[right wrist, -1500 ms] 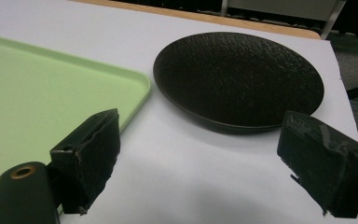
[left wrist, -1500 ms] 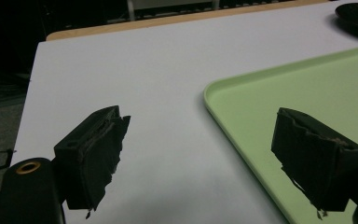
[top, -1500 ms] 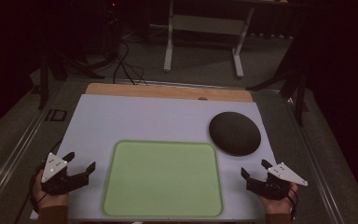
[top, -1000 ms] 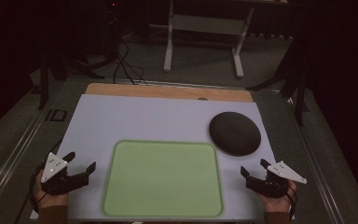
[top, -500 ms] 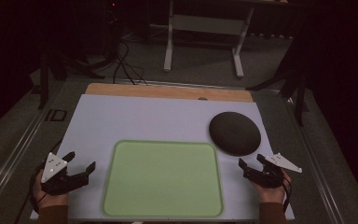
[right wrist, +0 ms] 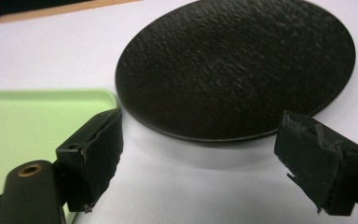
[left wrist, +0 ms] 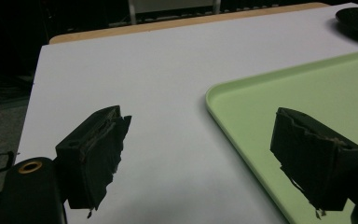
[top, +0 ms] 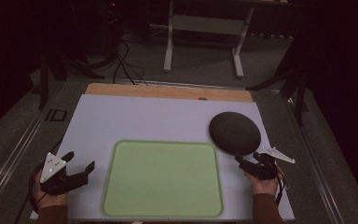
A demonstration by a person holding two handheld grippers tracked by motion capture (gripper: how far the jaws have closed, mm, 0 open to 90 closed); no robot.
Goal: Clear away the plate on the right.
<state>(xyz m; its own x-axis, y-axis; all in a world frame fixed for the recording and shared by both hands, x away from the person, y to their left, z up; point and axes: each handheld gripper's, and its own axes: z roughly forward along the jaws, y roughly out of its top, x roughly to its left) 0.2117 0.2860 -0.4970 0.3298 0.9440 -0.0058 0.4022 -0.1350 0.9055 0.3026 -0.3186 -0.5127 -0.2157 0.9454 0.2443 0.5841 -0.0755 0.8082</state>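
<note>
A dark round plate [top: 235, 133] lies on the white table top [top: 140, 119] at about two o'clock from the green tray [top: 163, 179], its rim just beside the tray's far right corner. The right gripper [top: 249, 161] sits at the plate's five o'clock edge, near it but not touching, jaws spread wide and empty; in the right gripper view the plate [right wrist: 235, 67] lies between and beyond the two jaws, at twelve o'clock, with the tray's corner [right wrist: 42, 126] at nine o'clock. The right hand [top: 263, 182] comes in from six o'clock, a dark sleeve behind it. The left gripper [top: 79, 161] rests at the tray's nine o'clock side, pointing toward two o'clock, jaws wide apart and holding nothing. In the left gripper view one jaw hangs over bare table [left wrist: 121, 74], the other over the tray's rim [left wrist: 242, 121].
</note>
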